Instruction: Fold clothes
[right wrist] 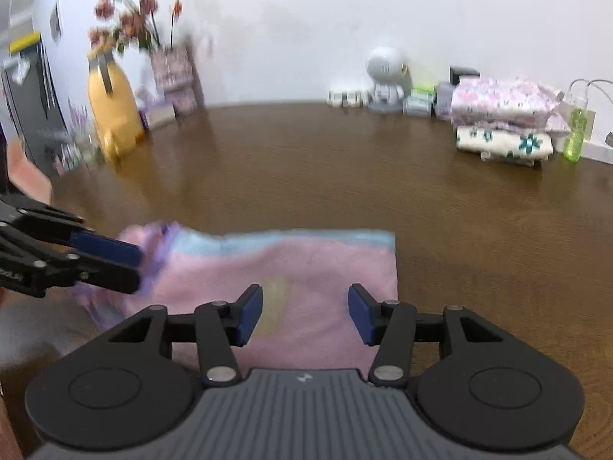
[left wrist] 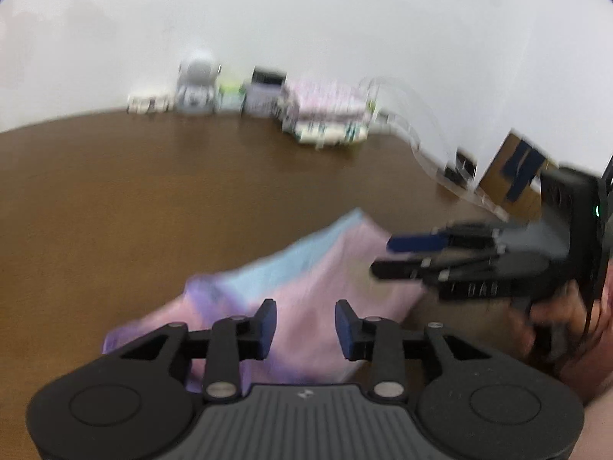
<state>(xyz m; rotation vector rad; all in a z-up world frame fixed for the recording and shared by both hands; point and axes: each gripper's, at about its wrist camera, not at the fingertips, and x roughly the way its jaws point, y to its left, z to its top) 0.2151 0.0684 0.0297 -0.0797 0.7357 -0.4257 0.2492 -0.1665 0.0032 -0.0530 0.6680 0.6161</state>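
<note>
**Garment part-folded; both claws apart, nothing held**

The garment (right wrist: 283, 280), pink with a blue band and a purple end, lies on the table (right wrist: 345, 176) as a rough rectangle, directly ahead of both grippers. Its right edge is straight and square. Its left end is bunched and uneven. Judged: at least one fold is made; the left end needs tidying and a further fold is likely due.

The left gripper (left wrist: 305, 331) has its jaws apart with only cloth beneath them, not clamped. The right gripper (right wrist: 305, 314) stands likewise apart over the near edge, gripping nothing.

A folded stack (right wrist: 505, 119) sits at the far right by the wall, well apart from the work. The table beyond the garment is bare, giving ample room.
</note>
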